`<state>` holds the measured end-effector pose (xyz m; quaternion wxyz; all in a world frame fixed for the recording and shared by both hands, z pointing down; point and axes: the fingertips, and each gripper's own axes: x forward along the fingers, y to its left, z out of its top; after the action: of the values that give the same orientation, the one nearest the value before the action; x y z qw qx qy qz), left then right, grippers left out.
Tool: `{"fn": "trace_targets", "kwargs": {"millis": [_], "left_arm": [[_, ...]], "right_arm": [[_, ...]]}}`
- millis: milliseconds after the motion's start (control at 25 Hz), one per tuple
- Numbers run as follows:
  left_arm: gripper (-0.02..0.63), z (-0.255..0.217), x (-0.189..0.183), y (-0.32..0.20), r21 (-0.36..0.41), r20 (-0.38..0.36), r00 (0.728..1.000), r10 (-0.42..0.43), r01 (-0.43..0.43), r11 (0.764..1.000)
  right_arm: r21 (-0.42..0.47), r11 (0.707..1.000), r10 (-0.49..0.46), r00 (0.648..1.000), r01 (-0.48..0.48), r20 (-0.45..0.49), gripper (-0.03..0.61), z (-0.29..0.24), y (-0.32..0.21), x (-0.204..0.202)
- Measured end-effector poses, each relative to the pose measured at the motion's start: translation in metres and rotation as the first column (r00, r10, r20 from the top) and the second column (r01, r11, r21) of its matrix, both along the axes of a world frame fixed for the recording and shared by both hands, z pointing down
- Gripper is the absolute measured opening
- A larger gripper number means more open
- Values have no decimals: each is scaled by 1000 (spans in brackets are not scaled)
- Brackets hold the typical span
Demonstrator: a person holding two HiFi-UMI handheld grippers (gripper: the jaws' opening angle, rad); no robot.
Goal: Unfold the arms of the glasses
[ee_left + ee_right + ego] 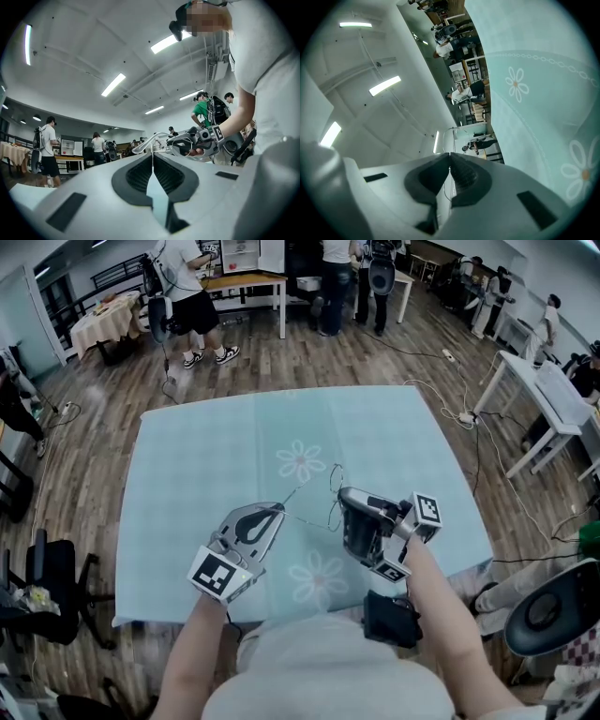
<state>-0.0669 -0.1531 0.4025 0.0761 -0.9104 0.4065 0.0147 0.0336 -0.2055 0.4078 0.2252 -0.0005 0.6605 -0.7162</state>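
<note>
Left side first: the left gripper [278,511] has its jaws pinched basically all the way together, with just 1 thin wire arm [152,160] of the glasses [145,142] caught between the tips. In the left gripper view that arm pokes straight up out of the pads and runs to the frame. The glasses aren't lying down anywhere. They hang in the air between the 2 grippers, above the near part of the desk [206,456] with the flowery blue cloth. On the right, the right gripper [345,498] is tipped up a bit, and its jaws are closed down to a sliver too, with a fine bit of the wire frame running between the pads.

My guess is we're mid-unfold, with the left one swinging the arm out while the right one steadies the frame.

What worries me:
- The wire is super thin, so if the pull goes off the hinge's line it could bend instead of swinging open.
- There's so little metal in either pinch that a twist could let it slide out, and the glasses would drop onto the desk.
- Pulling past the hinge stop could strain it.
</note>
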Motion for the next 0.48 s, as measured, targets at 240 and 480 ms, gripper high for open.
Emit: {"fn": "trace_targets", "kwargs": {"millis": [240,480], "left_arm": [[18,-3,-8,-1,-1,-11,1000,26,-26,1000],[18,-6,-15,1,-13,-47,998,38,-38,999]], "right_arm": [[13,999,-39,999,38,10,11,2,1,-1],[45,994,-100,993,98,57,11,-7,6,-5]]}}
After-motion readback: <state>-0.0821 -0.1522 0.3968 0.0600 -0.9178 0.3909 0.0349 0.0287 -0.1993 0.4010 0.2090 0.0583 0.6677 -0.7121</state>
